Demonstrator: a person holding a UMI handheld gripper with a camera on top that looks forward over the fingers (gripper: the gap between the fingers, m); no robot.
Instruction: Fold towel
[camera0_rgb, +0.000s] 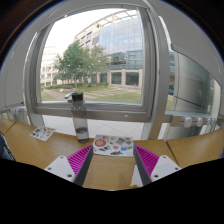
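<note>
A patterned towel (113, 146) with coloured prints on a light ground lies flat on the wooden table (108, 172), just ahead of my fingers. My gripper (113, 160) hovers above the table, open and empty. Its magenta pads (80, 158) stand wide apart on either side of bare wood, and the towel's near edge sits just beyond the fingertips.
A large window (98, 62) fills the far wall, with trees and buildings outside. A dark upright object (78, 112) stands on the sill behind the towel. A small printed item (42, 133) lies on the table to the left. A white sill runs along the right.
</note>
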